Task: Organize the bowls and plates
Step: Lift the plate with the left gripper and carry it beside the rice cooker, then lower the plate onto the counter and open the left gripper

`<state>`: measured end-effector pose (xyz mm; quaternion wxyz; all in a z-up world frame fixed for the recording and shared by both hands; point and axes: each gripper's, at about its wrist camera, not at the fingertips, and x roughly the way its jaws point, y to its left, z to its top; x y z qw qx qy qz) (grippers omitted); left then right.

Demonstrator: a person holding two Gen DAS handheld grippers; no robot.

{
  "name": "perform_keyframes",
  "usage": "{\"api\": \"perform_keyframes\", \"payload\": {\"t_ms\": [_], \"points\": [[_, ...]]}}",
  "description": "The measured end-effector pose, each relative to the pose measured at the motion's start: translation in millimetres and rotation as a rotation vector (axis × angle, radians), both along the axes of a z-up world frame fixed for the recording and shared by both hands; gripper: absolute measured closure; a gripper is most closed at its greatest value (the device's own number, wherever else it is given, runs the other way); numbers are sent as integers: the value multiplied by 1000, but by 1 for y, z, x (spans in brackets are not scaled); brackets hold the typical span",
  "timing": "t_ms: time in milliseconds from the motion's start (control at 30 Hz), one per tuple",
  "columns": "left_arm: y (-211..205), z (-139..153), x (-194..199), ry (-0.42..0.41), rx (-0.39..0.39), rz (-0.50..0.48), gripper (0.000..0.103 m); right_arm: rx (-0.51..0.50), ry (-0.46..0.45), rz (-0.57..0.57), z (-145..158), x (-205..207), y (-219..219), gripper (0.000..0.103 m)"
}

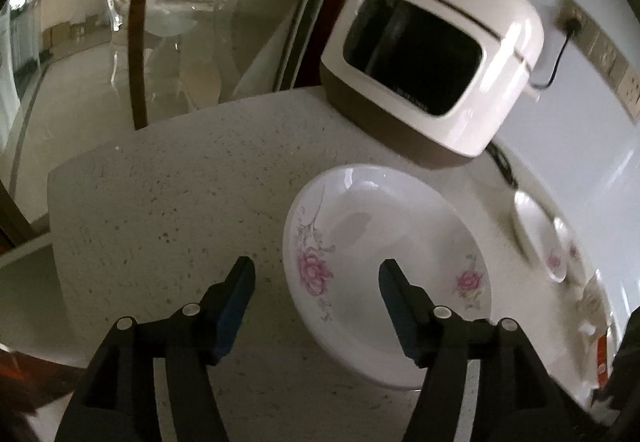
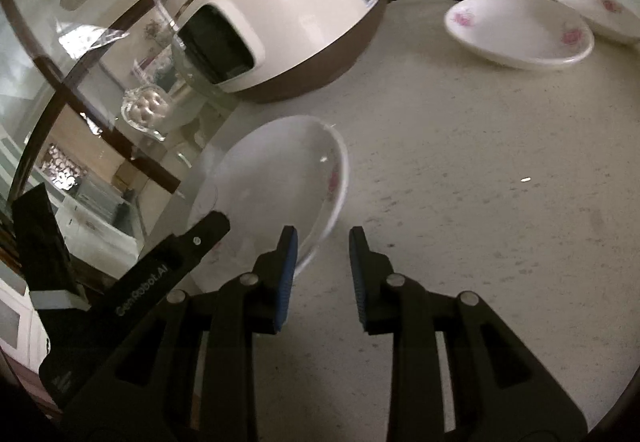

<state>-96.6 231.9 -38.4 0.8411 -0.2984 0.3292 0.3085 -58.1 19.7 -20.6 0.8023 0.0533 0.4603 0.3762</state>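
Reaching over the counter (image 1: 160, 202), the left tongs (image 1: 316, 274) hang spread wide over the near rim of the flowered plate (image 1: 380, 242) by its left edge, the right tongs (image 2: 322, 242) partly spread and empty, so the next move looks like pinching that rim.

Home kitchen, speckled stone countertop (image 1: 168, 202), plugged-in rice cooker (image 1: 432, 54), floral china plates (image 2: 520, 30), wall sockets (image 1: 608, 46), glass-fronted wooden cabinet (image 1: 136, 34).
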Motion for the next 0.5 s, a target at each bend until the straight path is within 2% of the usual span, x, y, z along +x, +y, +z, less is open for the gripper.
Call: {"api": "perform_keyframes", "payload": {"t_ms": [67, 200, 300, 367, 500], "points": [[3, 2, 1, 45, 1, -13, 35, -51, 45, -2, 7, 5, -1, 70], [17, 5, 5, 92, -41, -28, 35, -160, 63, 28, 28, 9, 2, 69], [24, 7, 13, 147, -49, -60, 35, -227, 46, 24, 41, 15, 4, 60], [22, 7, 20, 202, -30, -100, 35, -258, 39, 4, 43, 20, 4, 56], [24, 23, 23, 254, 9, -134, 35, -330, 34, -49, 50, 26, -3, 55]]}}
